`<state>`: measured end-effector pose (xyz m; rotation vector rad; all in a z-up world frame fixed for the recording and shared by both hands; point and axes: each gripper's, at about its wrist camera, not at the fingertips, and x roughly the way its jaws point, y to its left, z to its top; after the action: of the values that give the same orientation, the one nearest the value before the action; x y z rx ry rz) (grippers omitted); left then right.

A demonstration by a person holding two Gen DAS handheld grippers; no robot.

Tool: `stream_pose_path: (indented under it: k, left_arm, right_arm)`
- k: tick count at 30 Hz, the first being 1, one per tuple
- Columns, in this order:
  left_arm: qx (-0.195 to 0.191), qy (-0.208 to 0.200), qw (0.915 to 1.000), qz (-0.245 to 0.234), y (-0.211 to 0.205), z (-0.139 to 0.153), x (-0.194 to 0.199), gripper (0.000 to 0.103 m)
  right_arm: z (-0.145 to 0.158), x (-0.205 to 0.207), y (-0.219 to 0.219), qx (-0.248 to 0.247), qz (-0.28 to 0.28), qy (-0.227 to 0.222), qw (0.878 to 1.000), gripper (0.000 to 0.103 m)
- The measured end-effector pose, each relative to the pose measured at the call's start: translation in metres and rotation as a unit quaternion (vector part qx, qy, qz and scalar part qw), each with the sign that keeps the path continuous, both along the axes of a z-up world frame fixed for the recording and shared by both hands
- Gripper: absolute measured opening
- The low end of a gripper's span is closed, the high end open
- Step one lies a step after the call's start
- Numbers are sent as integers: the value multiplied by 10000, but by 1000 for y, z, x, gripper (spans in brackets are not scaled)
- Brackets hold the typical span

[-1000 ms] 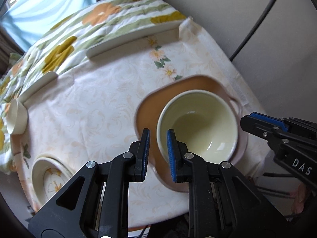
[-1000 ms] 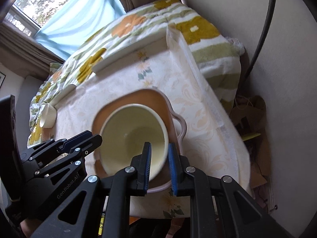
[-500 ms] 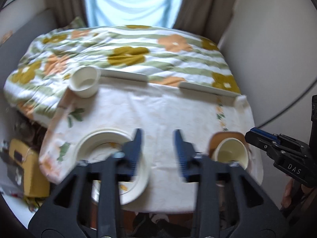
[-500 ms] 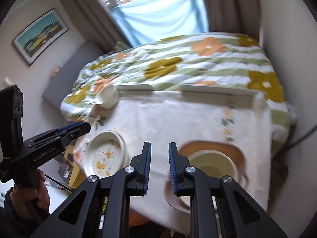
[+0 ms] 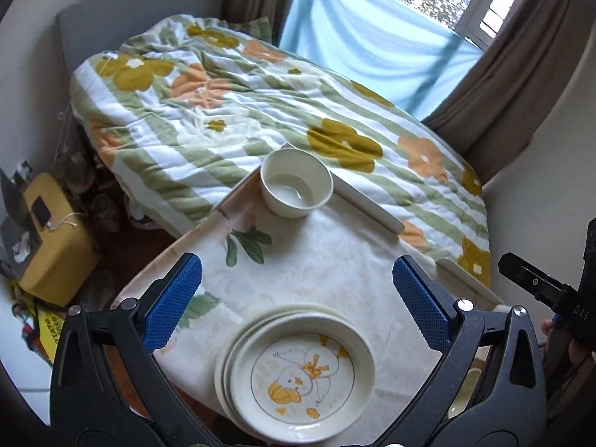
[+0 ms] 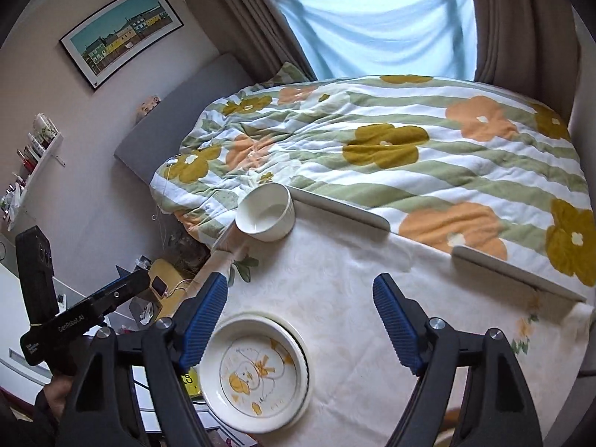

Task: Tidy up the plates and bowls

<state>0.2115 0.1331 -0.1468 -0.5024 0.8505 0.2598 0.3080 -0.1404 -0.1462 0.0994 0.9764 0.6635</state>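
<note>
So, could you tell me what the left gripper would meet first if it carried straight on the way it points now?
Probably the tablecloth, between the plate stack and the white bowl. The left gripper is open and empty; depth is hard to judge in this fisheye view.

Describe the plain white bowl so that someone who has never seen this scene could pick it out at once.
Start at the table with the pale floral cloth, pushed against the bed with the flowered quilt. At the table's far corner, next to the quilt, stands the small white bowl. Unlike the stack of plates at the near edge, whose top plate bears a duck drawing, it is deep, unpatterned and alone.
</note>
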Motion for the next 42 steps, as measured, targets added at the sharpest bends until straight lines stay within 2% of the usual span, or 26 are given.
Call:
stream_pose_path:
  k: [5,11,18,19,20,21,22,26,28,29,30,34,37,42]
  left_arm:
    - [-245,225,9993,154,38,-35,55,102]
    - [-508,633,9966,104,66,-93,112,99]
    - [-616,981,9931,-199,76,-144,163,72]
    - [-650,911,9933,-284,75,-147,167,66]
    - [-619,962,9929,-334,72,-151,171,65]
    - [-577,1014,9924,-392,70,-156,176,61]
    - [-573,1033,9921,-428,68,-159,179,53]
    - [-601,1089,9911,-474,66,-170,184,47]
    - [-581,1097,9911,-479,66,-173,187,34]
    - [-570,1106,9910,-487,66,-174,188,32]
    - [-565,1108,9910,-490,66,-175,189,27]
    - [-517,1078,9918,-460,66,-175,191,24]
    - [-511,1066,9919,-461,67,-176,191,24]
    - [-395,1030,9926,-506,64,-169,188,24]
  right_arm:
    - [-20,48,52,-281,70,27,9996,77]
    - [-86,108,101,-289,144,859,9958,77]
    - [-139,140,139,-406,205,1245,9912,77]
    - [-145,144,143,-413,211,1311,9903,73]
    - [-151,147,146,-413,233,1375,9894,64]
    - [-155,148,148,-418,256,1434,9884,61]
    - [-160,150,150,-434,253,1469,9879,58]
    - [-171,155,153,-444,235,1568,9863,47]
    - [-176,156,156,-479,283,1584,9858,41]
    - [-178,156,157,-488,314,1596,9855,34]
    - [-179,157,158,-470,333,1608,9853,34]
    - [-178,157,166,-374,446,1575,9858,21]
    - [-177,155,170,-501,466,1482,9866,20]
    - [-175,151,166,-432,453,1403,9881,20]
